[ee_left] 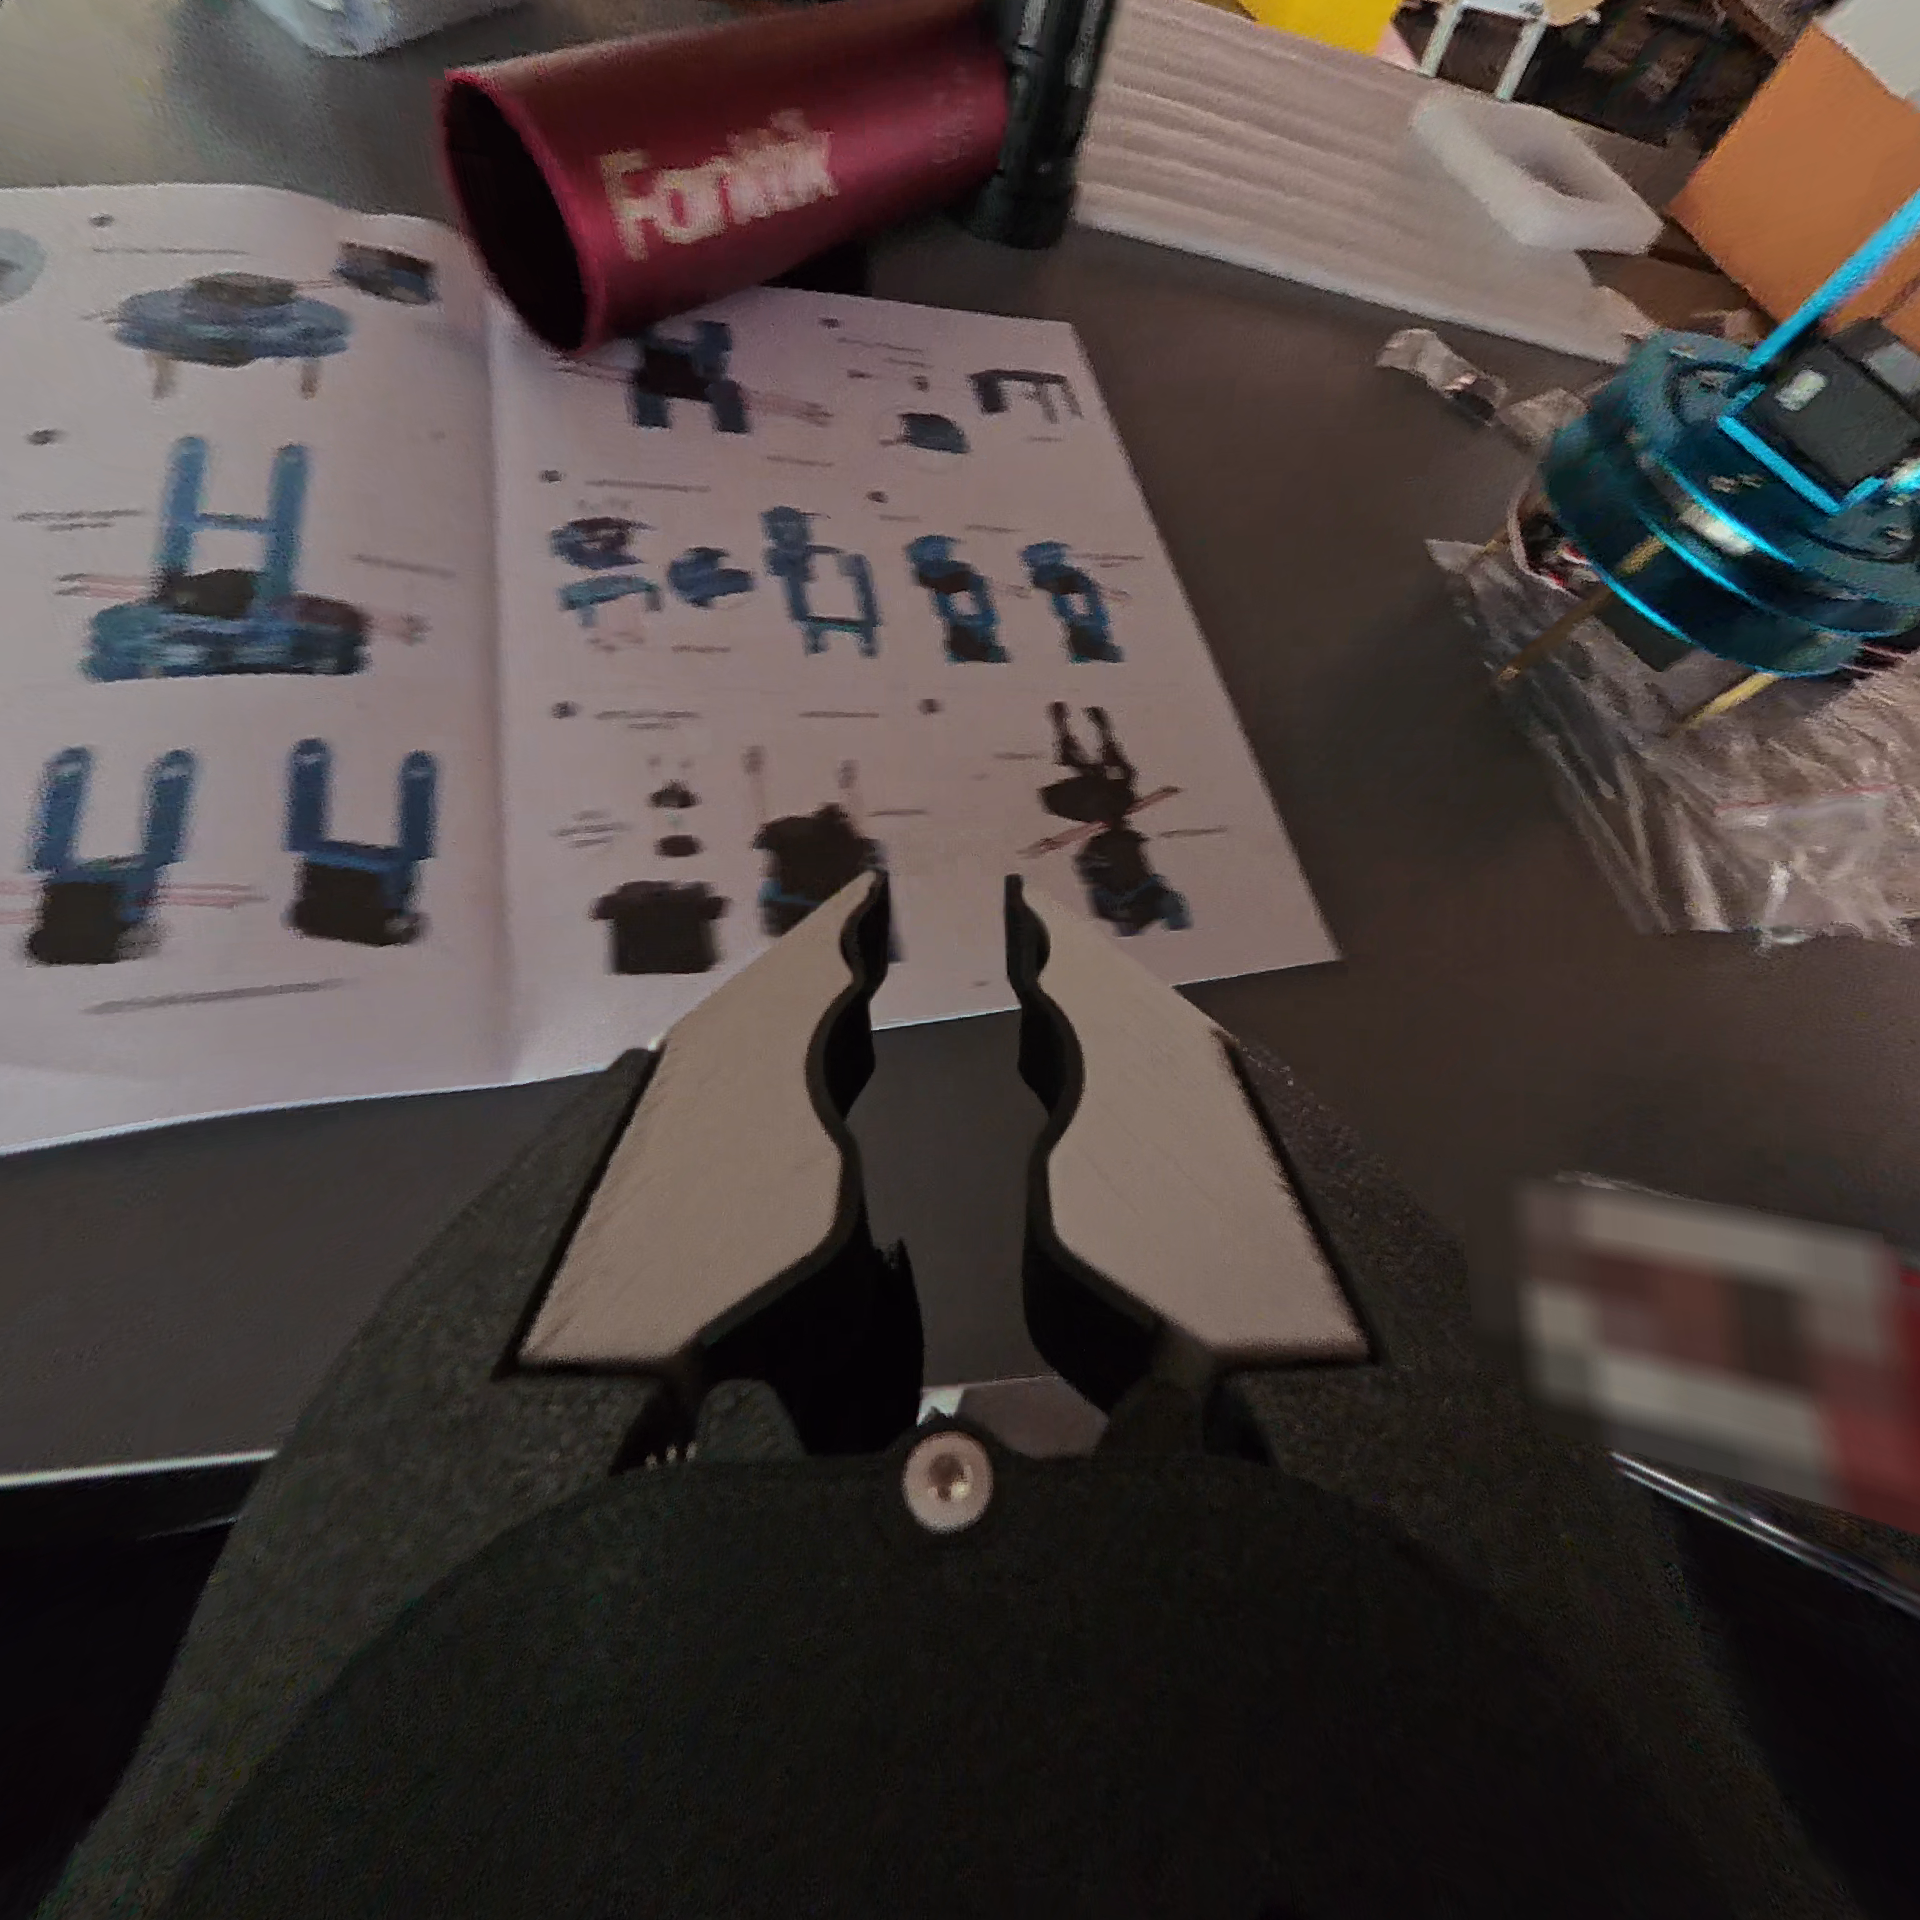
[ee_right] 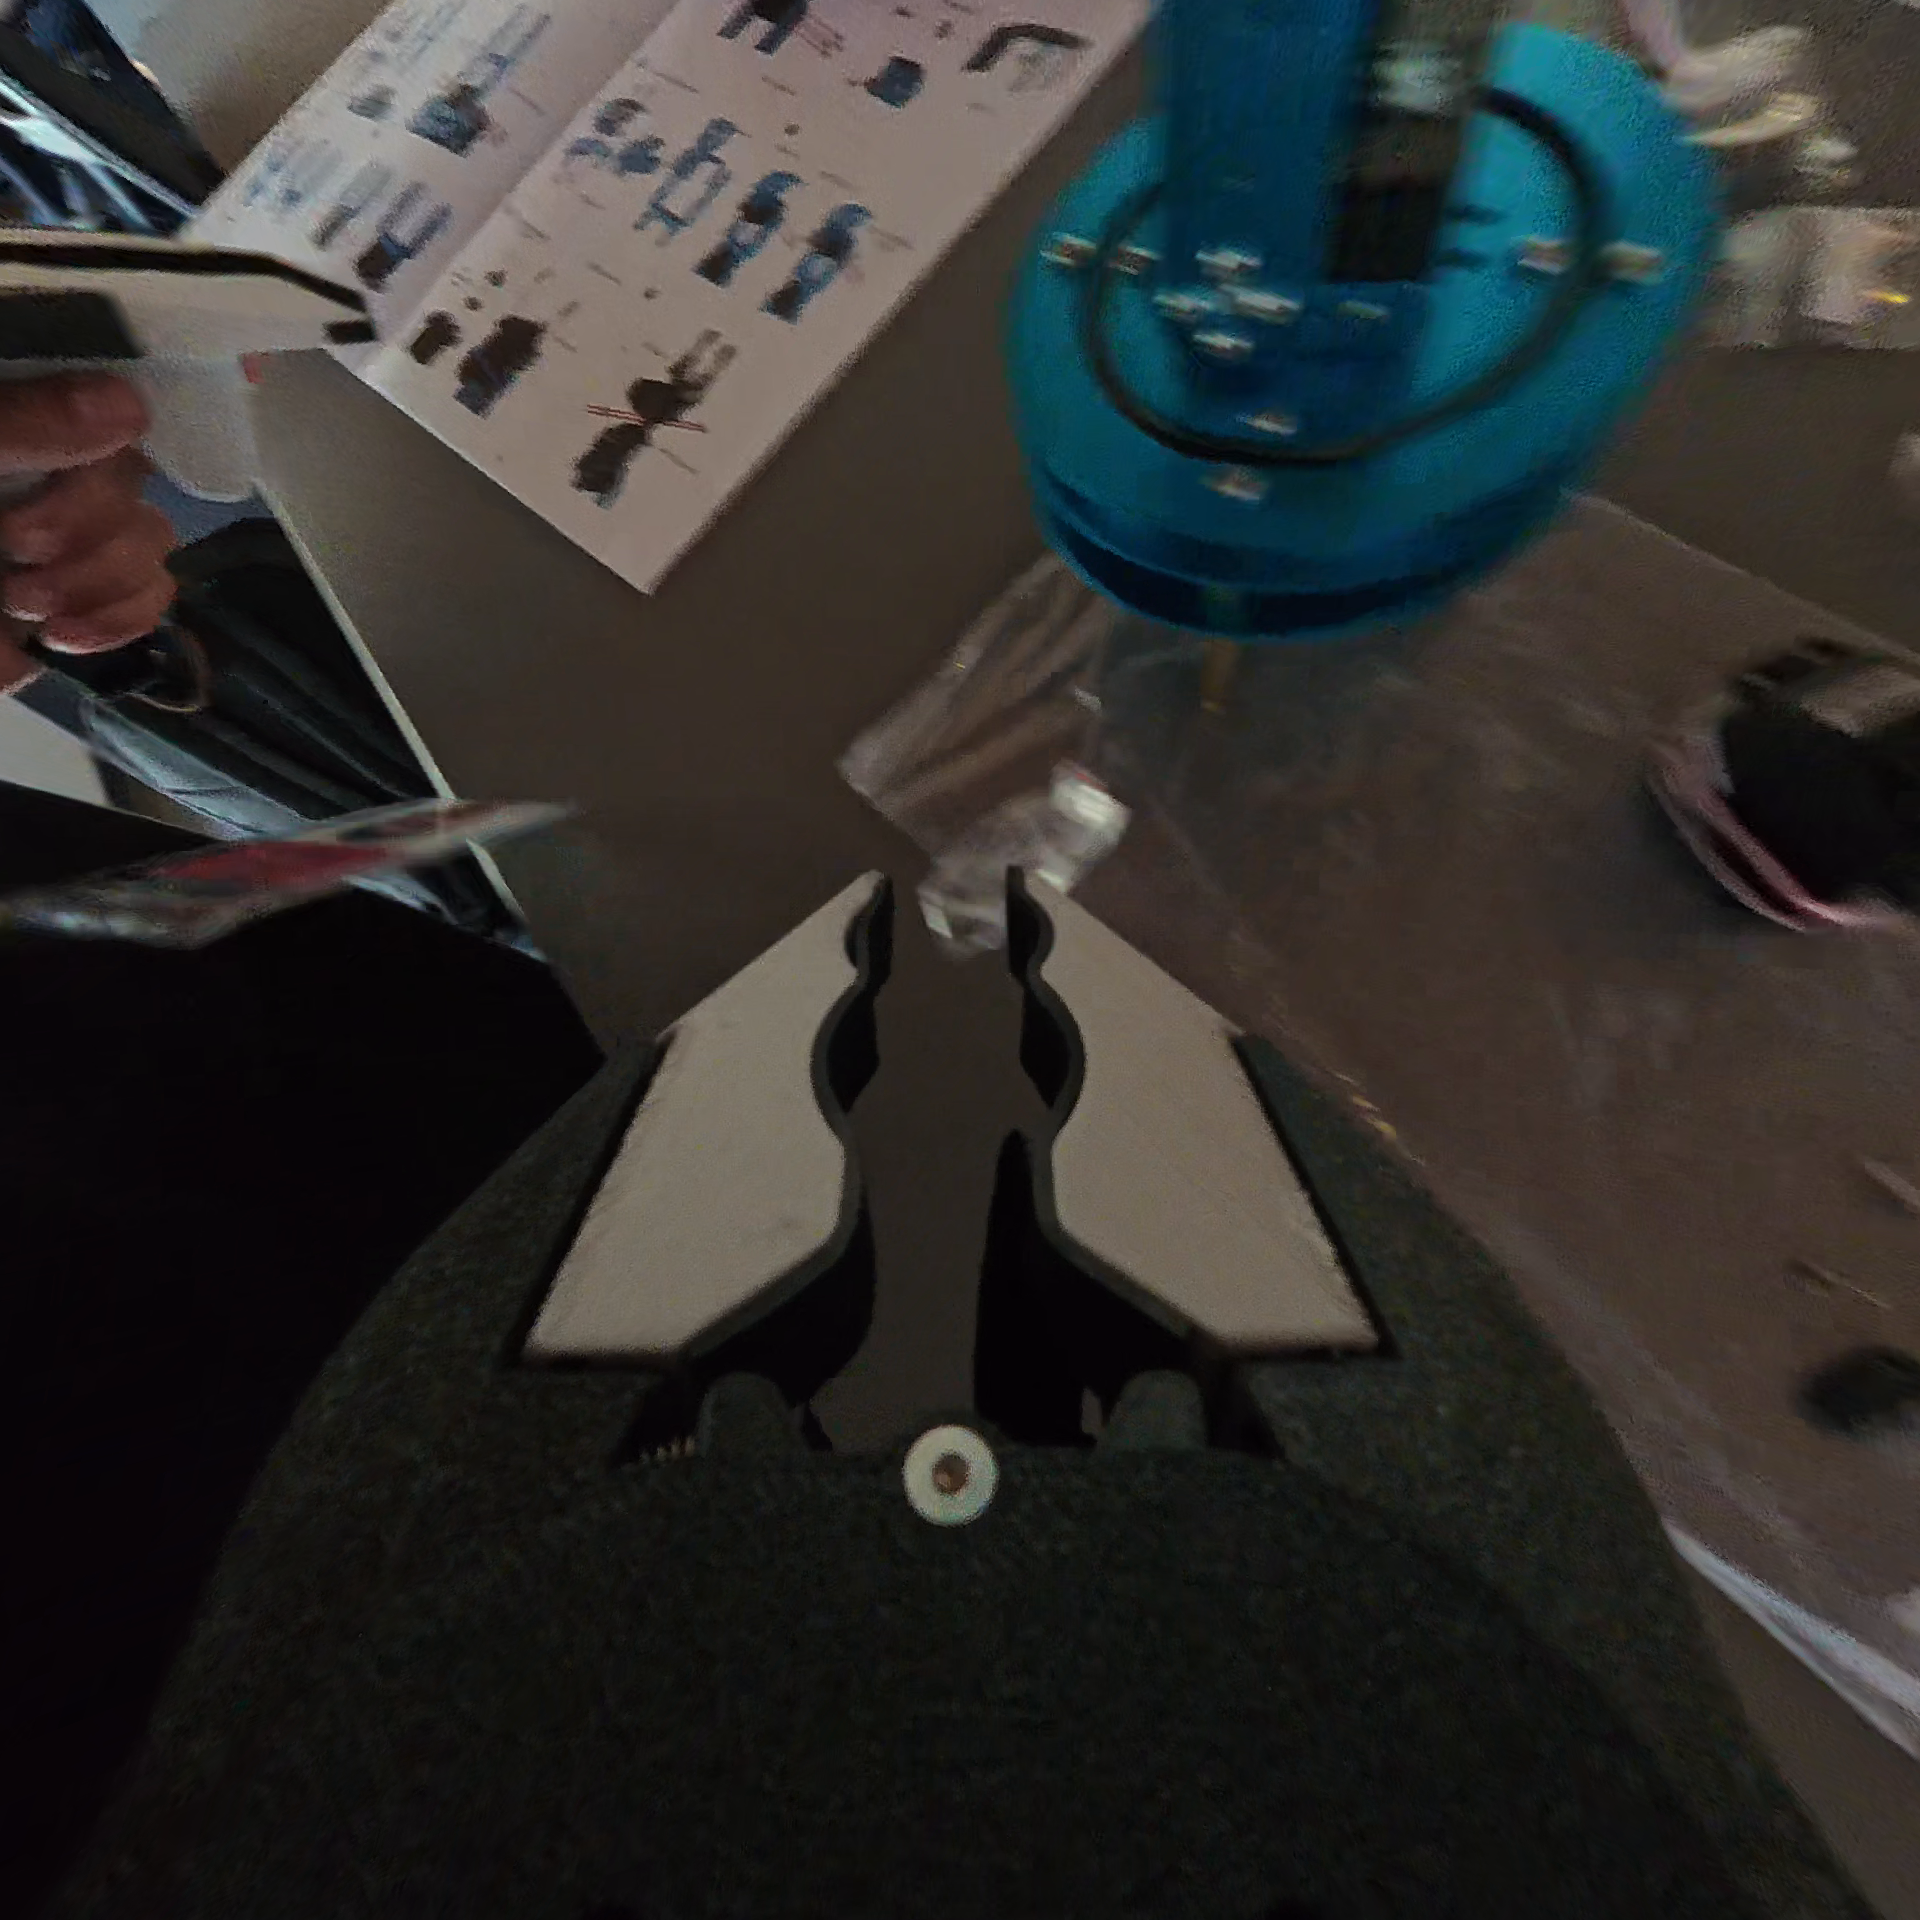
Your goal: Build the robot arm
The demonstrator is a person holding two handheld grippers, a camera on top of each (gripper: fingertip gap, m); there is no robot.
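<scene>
My left gripper (ee_left: pixel 945 883) is open a little and empty, hovering over the near edge of an open assembly booklet (ee_left: pixel 499 665) with blue and black part drawings. A dark red tube (ee_left: pixel 717 187) lies on the booklet's far edge. A blue round robot-arm base on brass legs (ee_left: pixel 1745 520) stands to the right. My right gripper (ee_right: pixel 948 883) is open a little and empty, just short of a small clear plastic bag (ee_right: pixel 997 800). The blue base (ee_right: pixel 1351 343) rises right behind that bag. The booklet (ee_right: pixel 644 260) lies at the upper left of the right wrist view.
Clear plastic bags (ee_left: pixel 1766 831) lie under and around the blue base. White foam (ee_left: pixel 1278 156) and a cardboard box (ee_left: pixel 1808 177) sit at the back. A black part with pink wires (ee_right: pixel 1829 790) lies at the right. A person's hand (ee_right: pixel 73 520) shows at the left. The gap from one gripper's tips to the other's is roughly 30 cm.
</scene>
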